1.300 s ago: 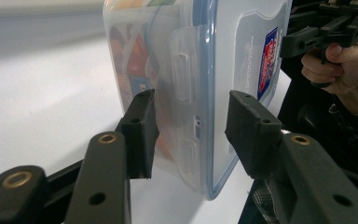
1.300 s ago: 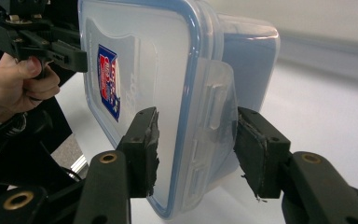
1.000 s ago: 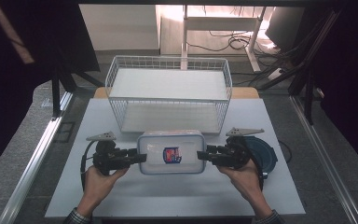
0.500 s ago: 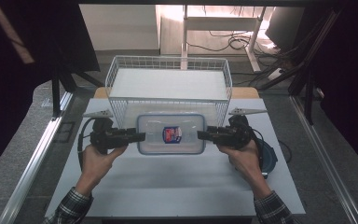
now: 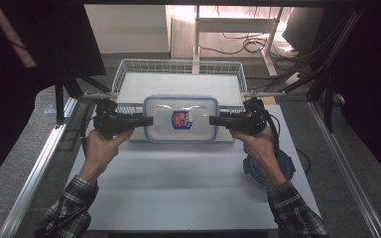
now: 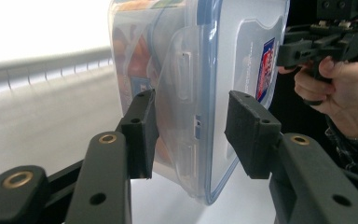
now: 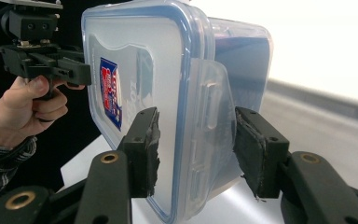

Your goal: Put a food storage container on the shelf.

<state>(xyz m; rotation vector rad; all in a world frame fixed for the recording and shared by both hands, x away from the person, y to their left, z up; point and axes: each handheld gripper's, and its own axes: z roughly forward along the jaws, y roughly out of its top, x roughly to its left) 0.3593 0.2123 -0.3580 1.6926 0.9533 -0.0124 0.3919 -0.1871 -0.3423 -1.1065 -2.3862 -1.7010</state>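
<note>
A clear rectangular food container (image 5: 181, 119) with a blue-rimmed lid and a red-and-blue sticker hangs in the air between both grippers, just at the front rim of the wire basket (image 5: 178, 63). My left gripper (image 5: 149, 120) is shut on its left end and my right gripper (image 5: 212, 119) on its right end. In the left gripper view the jaws (image 6: 191, 135) straddle the container's (image 6: 191, 70) latch flap, with the right gripper (image 6: 307, 46) at the far end. In the right gripper view the jaws (image 7: 196, 144) clamp the other latch of the container (image 7: 168, 70), beyond which is the left gripper (image 7: 86, 70).
The white wire basket stands at the back of the white table (image 5: 178, 183). A dark round lidded thing (image 5: 283, 168) lies on the table under the right forearm. Metal rails run along both table sides.
Both grippers have lifted the container off the table and carried it away from the person, up to the basket's front rim.
</note>
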